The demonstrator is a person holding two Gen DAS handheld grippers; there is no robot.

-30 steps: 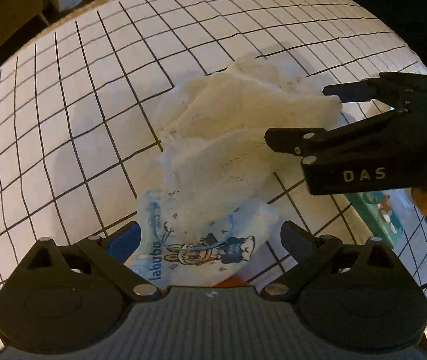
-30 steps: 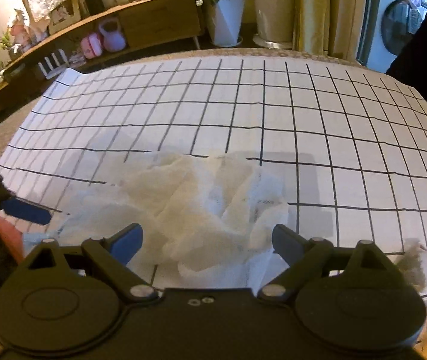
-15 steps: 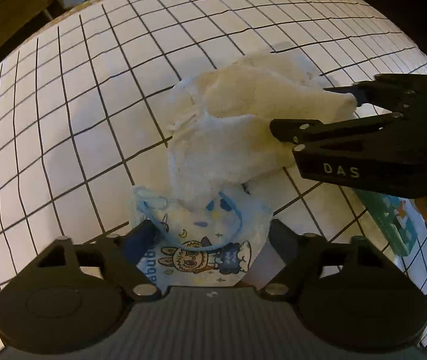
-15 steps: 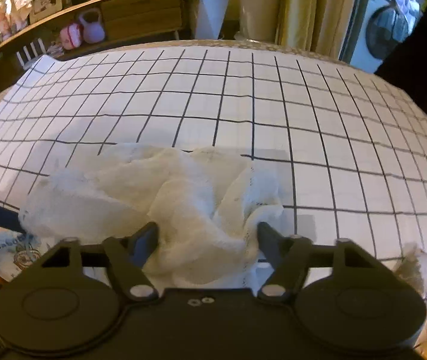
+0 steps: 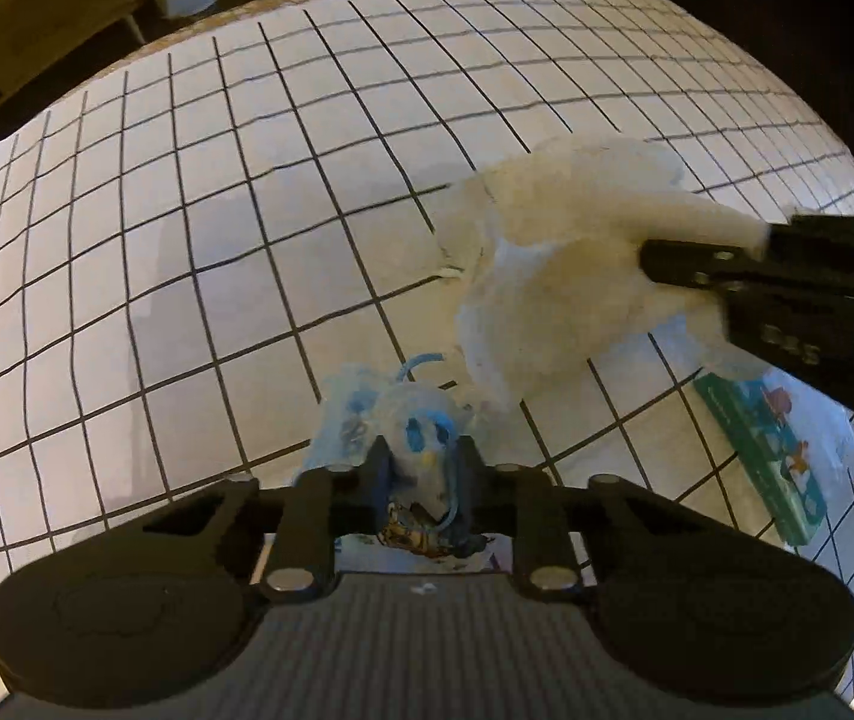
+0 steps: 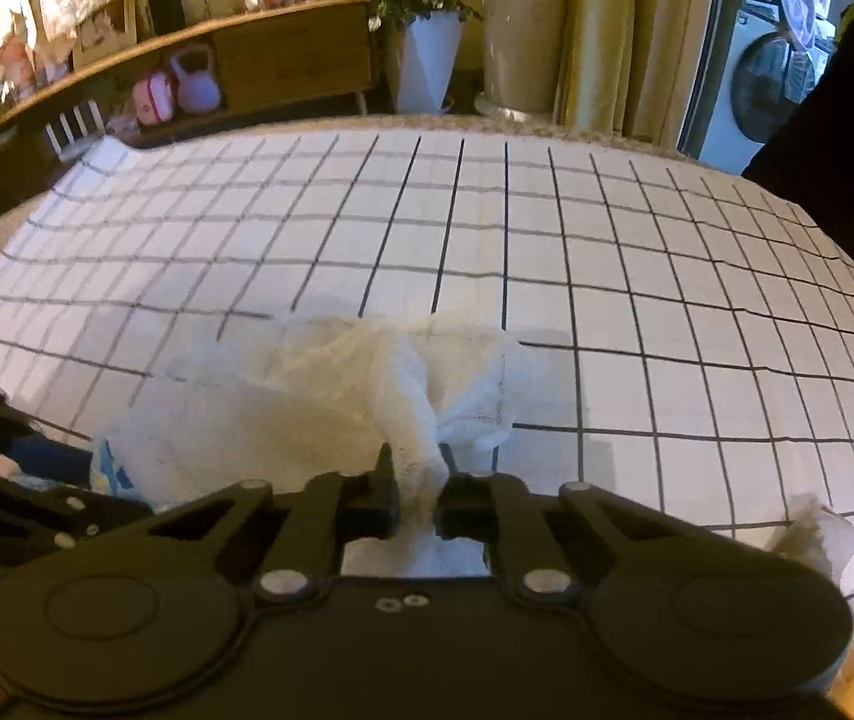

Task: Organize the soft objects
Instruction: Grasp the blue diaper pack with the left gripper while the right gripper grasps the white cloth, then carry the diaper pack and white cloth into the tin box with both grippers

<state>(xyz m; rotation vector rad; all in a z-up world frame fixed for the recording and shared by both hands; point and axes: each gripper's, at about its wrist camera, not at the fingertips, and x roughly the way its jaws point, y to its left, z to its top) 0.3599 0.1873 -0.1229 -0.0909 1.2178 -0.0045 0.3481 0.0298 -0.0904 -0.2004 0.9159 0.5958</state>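
A crumpled white cloth point(image 5: 553, 264) lies on the checked tablecloth point(image 5: 187, 210). My right gripper point(image 6: 418, 492) is shut on a fold of the white cloth point(image 6: 367, 396); it shows in the left wrist view point(image 5: 721, 258) at the right, pinching the cloth's right end. My left gripper point(image 5: 421, 468) is shut on a clear plastic bag with a blue cartoon print point(image 5: 391, 414), bunched between its fingers just left of the cloth. A corner of that bag point(image 6: 106, 468) shows at the left in the right wrist view.
A green printed packet point(image 5: 769, 450) lies near the table's right edge under the right gripper. A crumpled tissue point(image 6: 817, 534) sits at the right front. Beyond the table stand a wooden sideboard point(image 6: 283, 60), a white planter point(image 6: 427, 60) and a washing machine point(image 6: 769, 84).
Both grippers have gone from open to shut: the left on the printed bag, the right on the white cloth. The cloth has bunched up and pulled off the bag toward the right.
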